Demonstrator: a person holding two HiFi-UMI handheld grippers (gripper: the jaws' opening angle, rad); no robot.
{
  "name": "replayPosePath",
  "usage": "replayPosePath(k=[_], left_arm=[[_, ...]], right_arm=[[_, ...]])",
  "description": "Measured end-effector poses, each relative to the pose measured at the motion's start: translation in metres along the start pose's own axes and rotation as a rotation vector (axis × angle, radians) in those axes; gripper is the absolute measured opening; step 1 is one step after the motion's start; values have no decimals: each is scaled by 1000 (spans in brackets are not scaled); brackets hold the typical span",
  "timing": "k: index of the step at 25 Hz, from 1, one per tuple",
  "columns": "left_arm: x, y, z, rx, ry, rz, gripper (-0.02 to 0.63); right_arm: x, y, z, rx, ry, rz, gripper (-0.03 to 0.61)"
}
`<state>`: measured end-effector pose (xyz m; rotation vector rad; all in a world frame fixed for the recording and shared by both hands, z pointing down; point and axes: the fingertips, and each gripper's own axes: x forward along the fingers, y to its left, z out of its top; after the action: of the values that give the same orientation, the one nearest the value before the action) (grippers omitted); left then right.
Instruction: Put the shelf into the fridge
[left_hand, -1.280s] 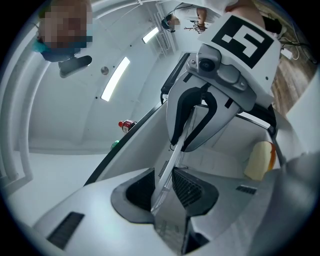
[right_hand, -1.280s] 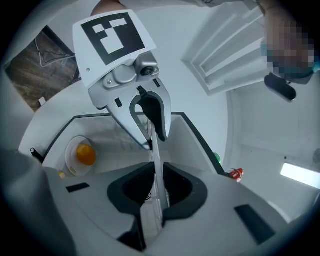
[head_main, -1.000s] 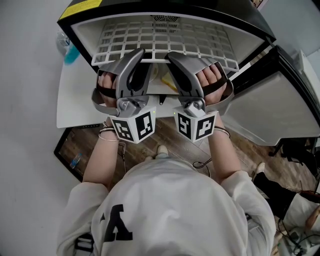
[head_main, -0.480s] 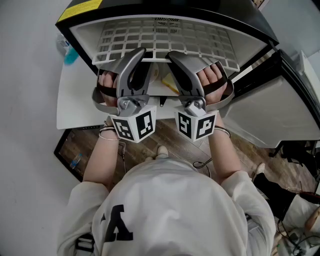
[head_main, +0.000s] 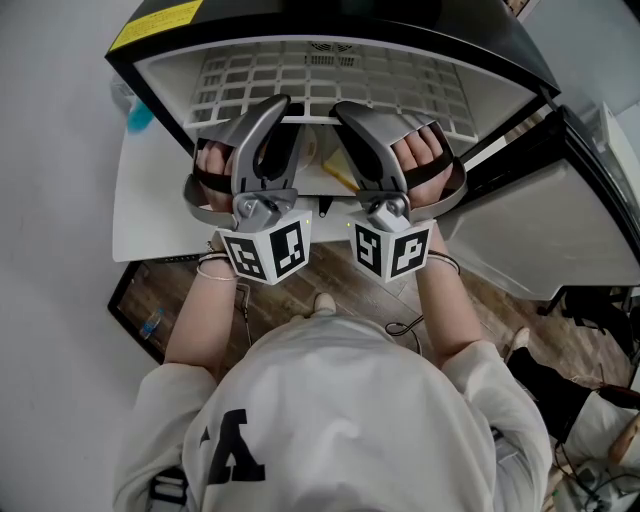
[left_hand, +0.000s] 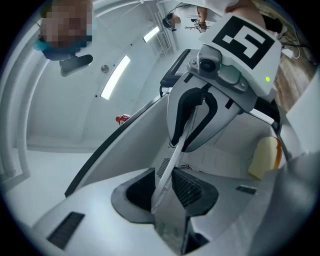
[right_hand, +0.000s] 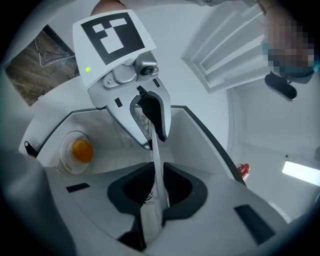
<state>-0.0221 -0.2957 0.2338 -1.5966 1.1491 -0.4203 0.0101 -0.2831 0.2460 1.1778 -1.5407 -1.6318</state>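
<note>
The white wire shelf (head_main: 330, 80) lies level inside the open black mini fridge (head_main: 330, 25), with its front edge toward me. My left gripper (head_main: 282, 108) and right gripper (head_main: 346, 110) sit side by side at that front edge, each shut on it. The shelf's edge bar (left_hand: 172, 160) runs between the pads in the left gripper view. In the right gripper view the bar (right_hand: 156, 160) is likewise clamped. My hands hide the middle of the shelf's front edge in the head view.
The fridge door (head_main: 540, 210) stands open at the right. Below the shelf, a plate with an orange item (right_hand: 75, 152) sits inside the fridge. The fridge rests on a white table (head_main: 140, 210), with a blue-capped bottle (head_main: 135, 105) at its left. A dark screen (head_main: 145, 300) lies on the floor.
The shelf has slid a little deeper into the fridge, and both grippers have moved forward with it. Both grips are unchanged.
</note>
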Motion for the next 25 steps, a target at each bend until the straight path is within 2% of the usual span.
replayPosePath(k=[12,18,25], left_arm=[[8,-1,-6,-1,4,6,108],[9,-1,-5,23,-21,19,106],[9,-1,-6,22,-36,23,104]], right_arm=[[8,2,-4,-10,-10,1,69],[10,2,-5,-21,-15,-12,69],[11,4,-5,-14,-13,12,64]])
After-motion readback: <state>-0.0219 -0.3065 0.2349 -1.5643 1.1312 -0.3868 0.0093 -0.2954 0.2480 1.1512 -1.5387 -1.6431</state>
